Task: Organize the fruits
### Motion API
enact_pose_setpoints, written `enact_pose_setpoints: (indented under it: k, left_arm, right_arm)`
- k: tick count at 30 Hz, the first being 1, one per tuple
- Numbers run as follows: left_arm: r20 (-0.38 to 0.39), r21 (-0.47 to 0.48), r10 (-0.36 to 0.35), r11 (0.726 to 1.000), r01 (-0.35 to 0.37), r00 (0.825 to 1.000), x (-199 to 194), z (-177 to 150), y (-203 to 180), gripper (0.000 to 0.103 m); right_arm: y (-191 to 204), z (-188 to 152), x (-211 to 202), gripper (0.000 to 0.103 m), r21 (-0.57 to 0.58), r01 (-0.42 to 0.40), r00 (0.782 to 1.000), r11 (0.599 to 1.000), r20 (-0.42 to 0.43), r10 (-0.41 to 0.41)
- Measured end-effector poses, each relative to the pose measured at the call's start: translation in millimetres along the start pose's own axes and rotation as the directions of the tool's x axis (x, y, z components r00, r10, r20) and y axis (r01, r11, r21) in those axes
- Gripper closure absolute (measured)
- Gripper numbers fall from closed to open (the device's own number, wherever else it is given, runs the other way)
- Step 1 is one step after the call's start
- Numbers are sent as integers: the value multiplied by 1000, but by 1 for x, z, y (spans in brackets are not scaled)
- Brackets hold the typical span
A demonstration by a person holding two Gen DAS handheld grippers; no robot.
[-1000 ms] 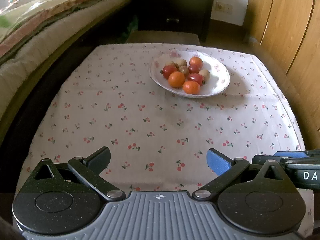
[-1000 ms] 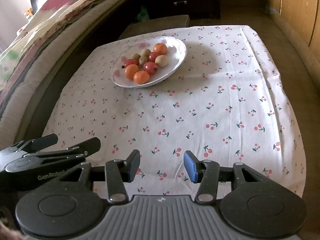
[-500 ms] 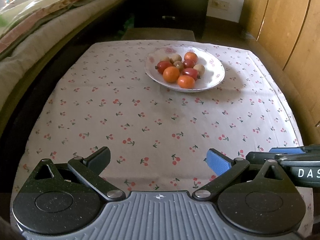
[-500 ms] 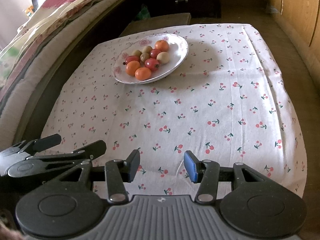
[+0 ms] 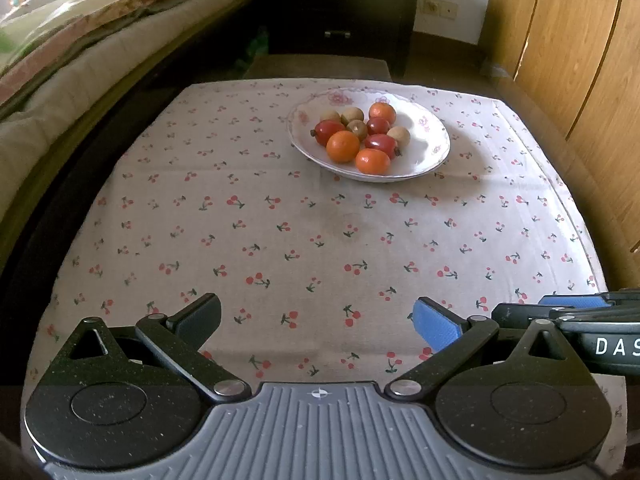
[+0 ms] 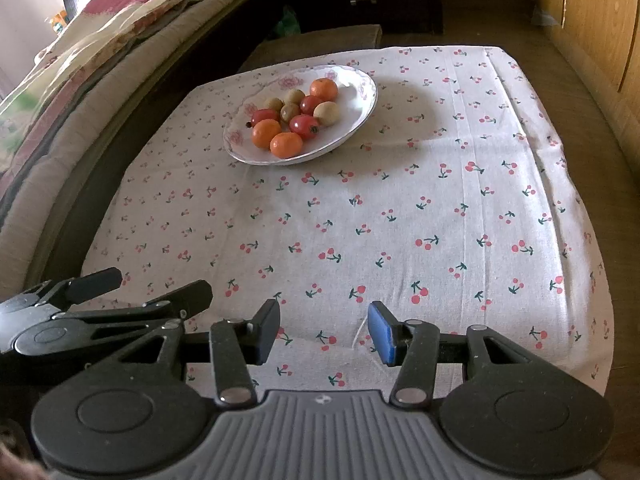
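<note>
A white floral plate (image 5: 430,148) (image 6: 356,120) sits at the far side of the table. It holds oranges (image 5: 343,146) (image 6: 286,145), red fruits (image 5: 380,142) (image 6: 304,126) and small tan fruits (image 5: 398,135) (image 6: 327,113), all mixed. My left gripper (image 5: 316,318) is open and empty above the near edge, far from the plate. My right gripper (image 6: 323,330) is open and empty beside it, also near the front edge. Each gripper shows at the side of the other's view.
The table wears a white cherry-print cloth (image 5: 304,232) (image 6: 400,208). A bed with floral bedding (image 5: 80,40) (image 6: 80,80) runs along the left. A dark cabinet (image 5: 340,4) stands behind, wooden wardrobe doors (image 5: 568,40) on the right.
Both grippers have drifted slightly over the near edge, so the plate shifts a little in both views. Jaws stay open; fruits have not moved.
</note>
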State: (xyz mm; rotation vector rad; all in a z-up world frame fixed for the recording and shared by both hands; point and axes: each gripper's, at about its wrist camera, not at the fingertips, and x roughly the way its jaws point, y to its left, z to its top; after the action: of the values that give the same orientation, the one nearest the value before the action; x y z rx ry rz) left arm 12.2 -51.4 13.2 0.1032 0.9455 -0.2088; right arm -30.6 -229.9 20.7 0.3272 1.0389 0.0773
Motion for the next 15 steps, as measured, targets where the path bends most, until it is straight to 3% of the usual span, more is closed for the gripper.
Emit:
enact_pose_setpoints:
  k: [15]
  left_arm:
    - [-3, -5, 3, 1000, -3, 1000, 0, -1, 2, 0]
  right_arm:
    - [2, 0, 2, 54, -4, -3, 1000, 1000, -5, 3]
